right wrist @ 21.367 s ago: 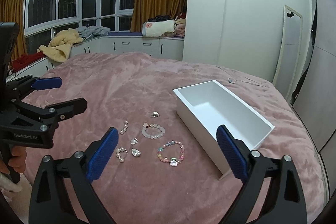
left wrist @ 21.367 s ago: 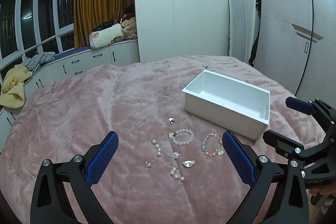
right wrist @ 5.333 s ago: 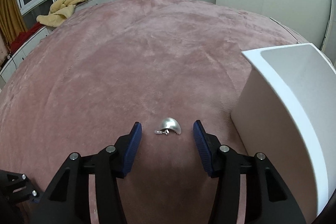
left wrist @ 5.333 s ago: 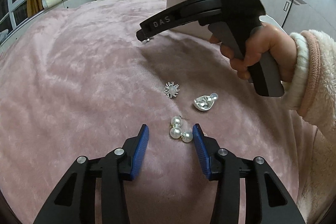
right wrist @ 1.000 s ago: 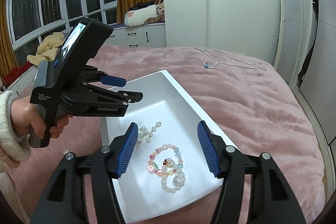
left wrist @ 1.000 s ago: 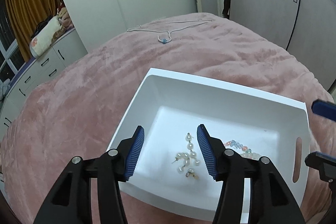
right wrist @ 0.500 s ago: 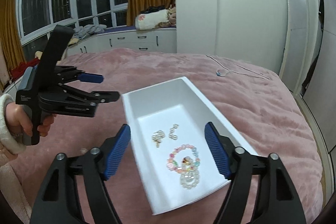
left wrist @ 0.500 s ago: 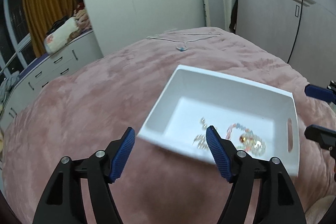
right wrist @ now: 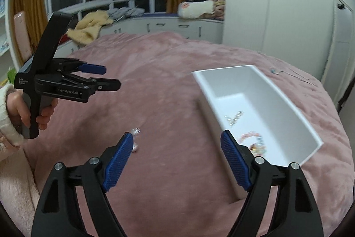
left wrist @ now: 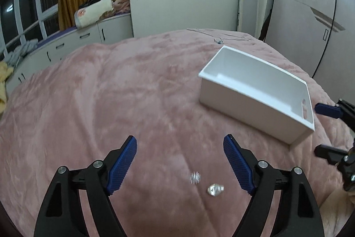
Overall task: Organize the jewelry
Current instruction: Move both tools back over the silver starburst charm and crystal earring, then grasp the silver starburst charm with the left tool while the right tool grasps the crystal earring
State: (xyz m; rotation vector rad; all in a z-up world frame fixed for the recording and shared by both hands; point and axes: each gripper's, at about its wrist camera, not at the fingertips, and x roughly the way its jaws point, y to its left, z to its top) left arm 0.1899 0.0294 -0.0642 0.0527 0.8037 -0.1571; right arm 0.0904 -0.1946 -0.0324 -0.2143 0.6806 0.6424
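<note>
2 small pieces of jewelry lie loose on the pink blanket: a spiky starburst brooch (left wrist: 195,177) and, just beside it, a silver heart-shaped piece (left wrist: 215,189). Both sit between the tips of my left gripper (left wrist: 180,161), whose fingers are spread wide and grasp nothing. From my right wrist view the same 2 show as blurred glints, the brooch (right wrist: 135,131) and the other piece (right wrist: 134,148) half hidden behind my left blue pad.

The white box (left wrist: 257,93) rests on the bed to the right of them, well apart, its near long wall facing the loose pieces. Inside it I see pearl earrings (right wrist: 234,117) on the floor and a colourful bead bracelet (right wrist: 253,141) nearer the close end; the rest is blurred.

My right gripper (right wrist: 177,156) hangs released too, fingers wide, its right pad over the box's near corner. My left hand's tool (right wrist: 66,83) hovers above the blanket, off to the left.

Between brooch and box the pink blanket (left wrist: 99,92) runs unbroken. A thin necklace (left wrist: 218,37) lies beyond the box's far end, near the bed's edge.
</note>
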